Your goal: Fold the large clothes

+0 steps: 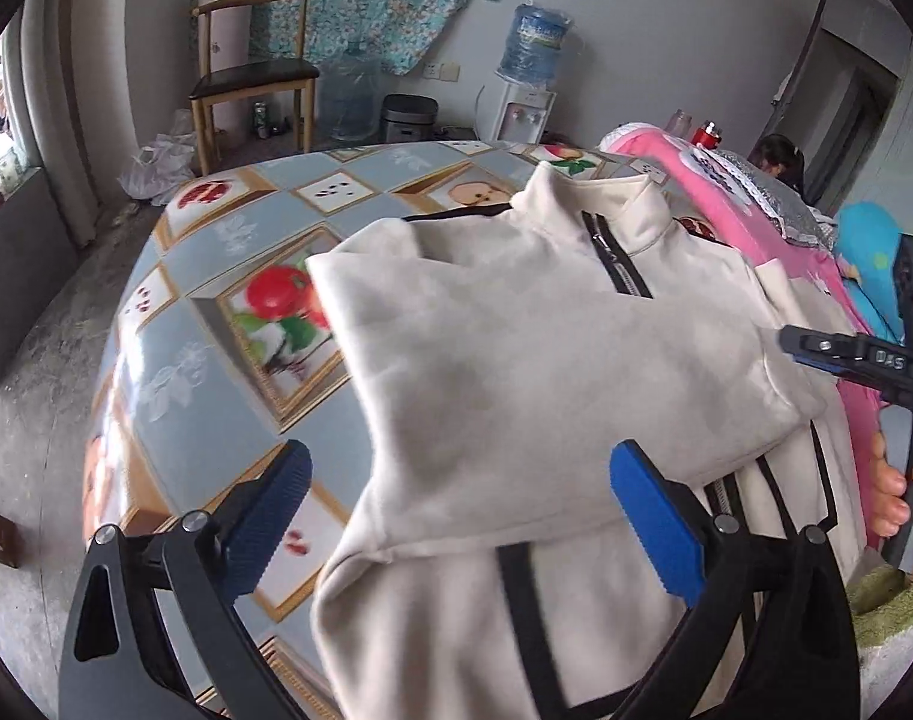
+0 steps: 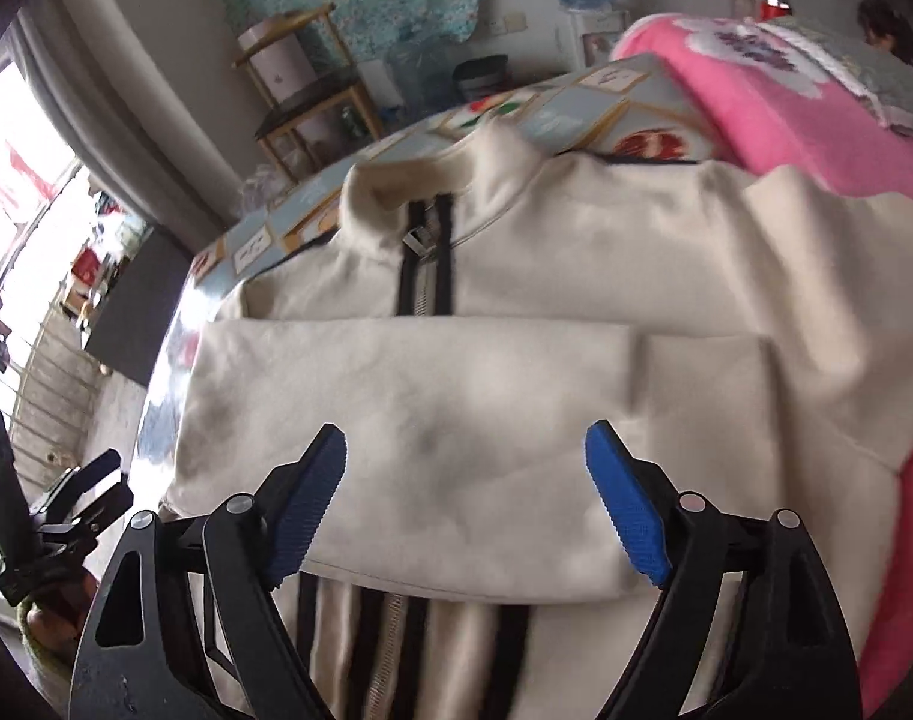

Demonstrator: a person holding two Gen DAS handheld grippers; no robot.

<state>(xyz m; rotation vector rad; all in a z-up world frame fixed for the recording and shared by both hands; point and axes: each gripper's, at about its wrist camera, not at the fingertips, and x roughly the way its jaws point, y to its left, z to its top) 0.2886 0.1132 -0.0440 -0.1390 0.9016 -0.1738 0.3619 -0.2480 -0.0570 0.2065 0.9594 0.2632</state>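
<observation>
Left wrist view shows my left gripper [image 1: 459, 516] tilted down over the cream jacket [image 1: 516, 324], which lies collar-away on the tiled-pattern worktop [image 1: 216, 276]. I read a sleeve [image 2: 408, 420] as laid across the chest to narrow the garment for folding. Jaws stand apart here, clamped on nothing. My right gripper [image 2: 465, 501] also angles downward over that sleeve, jaws wide, holding nothing. A pink blanket [image 2: 786, 120] crowds the jacket's right side.
</observation>
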